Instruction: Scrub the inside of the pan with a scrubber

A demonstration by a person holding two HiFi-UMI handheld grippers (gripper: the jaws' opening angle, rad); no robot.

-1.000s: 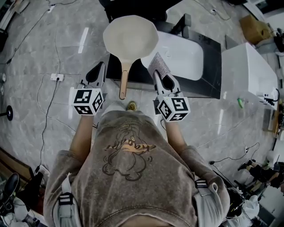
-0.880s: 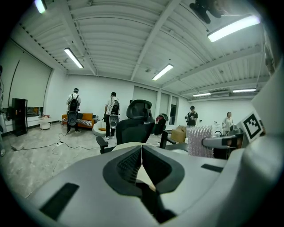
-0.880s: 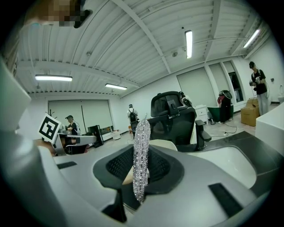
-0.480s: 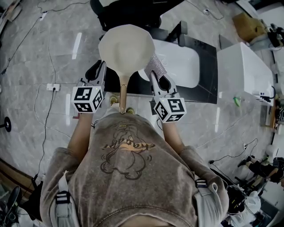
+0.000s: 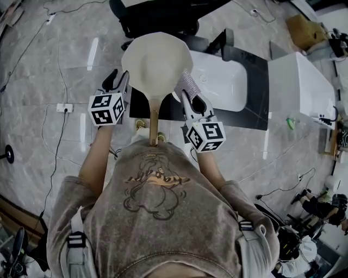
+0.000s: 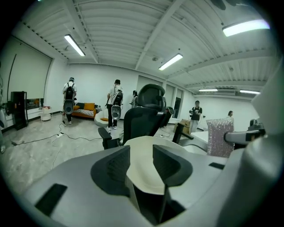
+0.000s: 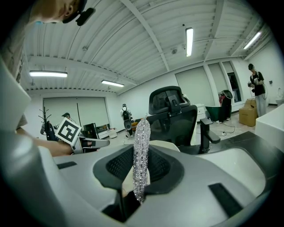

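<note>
A cream pan (image 5: 156, 59) rests on the black counter (image 5: 253, 87), its wooden handle (image 5: 154, 127) pointing back at the person. My left gripper (image 5: 118, 81) is beside the pan's left rim; its jaws have just been opening and now stand apart. In the left gripper view the pan (image 6: 146, 166) shows in the gap just ahead of the left gripper (image 6: 142, 153), with nothing pressed between the pads. My right gripper (image 5: 190, 96) is shut on a silvery scrubber (image 5: 187, 82) at the pan's right rim. The scrubber (image 7: 141, 150) stands upright in the right gripper (image 7: 142, 166).
A white basin (image 5: 223, 73) is set into the counter right of the pan. A black office chair (image 5: 157, 16) stands behind the counter, and a white table (image 5: 302, 87) is at the right. Cables and a power strip (image 5: 64, 107) lie on the floor. People stand far off (image 6: 115, 104).
The left gripper's jaws have opened from shut, and it has moved forward alongside the pan's left rim. The right gripper with the scrubber has shifted slightly toward the pan.
</note>
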